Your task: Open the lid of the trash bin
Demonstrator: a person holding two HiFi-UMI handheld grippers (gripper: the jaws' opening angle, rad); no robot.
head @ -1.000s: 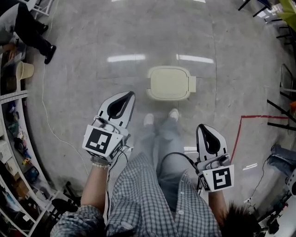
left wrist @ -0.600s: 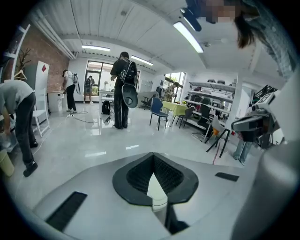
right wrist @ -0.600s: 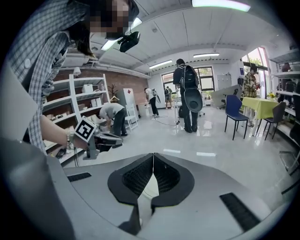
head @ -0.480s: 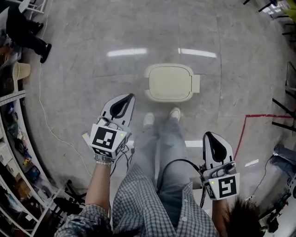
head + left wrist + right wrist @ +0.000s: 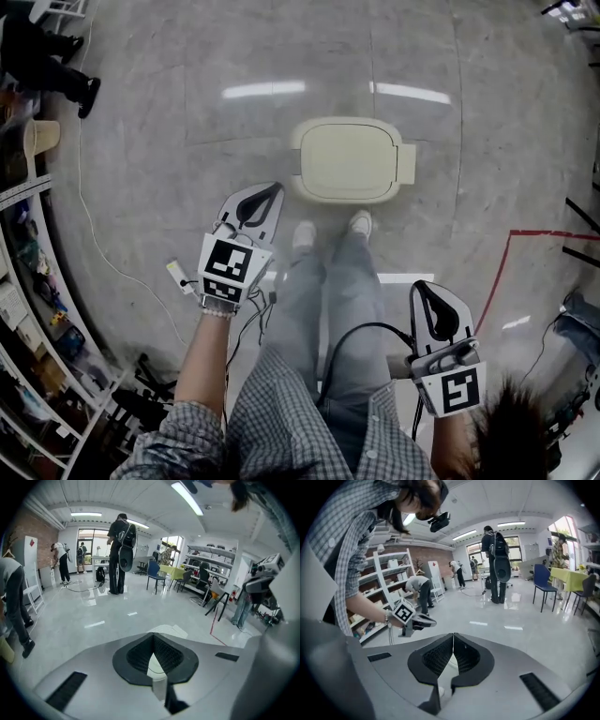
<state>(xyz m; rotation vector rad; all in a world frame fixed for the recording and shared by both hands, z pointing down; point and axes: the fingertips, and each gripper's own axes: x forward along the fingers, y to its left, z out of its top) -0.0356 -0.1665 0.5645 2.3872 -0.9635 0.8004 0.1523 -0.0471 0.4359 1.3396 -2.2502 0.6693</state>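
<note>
Two tongs, both pressed shut with the tips meeting, and neither has hold of anything; each gripper view shows only floor through the gap behind its closed tips. The left tongs point(image 5: 264, 195) are held forward and low, pointing ahead and slightly right. The right tongs point(image 5: 427, 292) hang well back beside the person's right hip, also pointing ahead.

Just beyond the person's shoes point(image 5: 302, 238) the trash bin point(image 5: 349, 159) stands on the floor point(image 5: 141, 141) with its cream lid down flat. From the left tongs the bin lies ahead and to the right, its near-left corner being the closest part, near but apart. From the right tongs it lies ahead and to the left, well apart, with the person's legs in between. So the left side is clearly the nearer one.

Seen from above, the lid is a rounded rectangle, slightly longer across the person's front than away from them. A small tab point(image 5: 407, 161) sticks out at its right edge. Whether that is the hinge or a lift handle cannot be told. If it is the hinge, the free edge faces the left tongs, which would suit a lift from that side; if a handle, the farther right tongs would have to reach.
</note>
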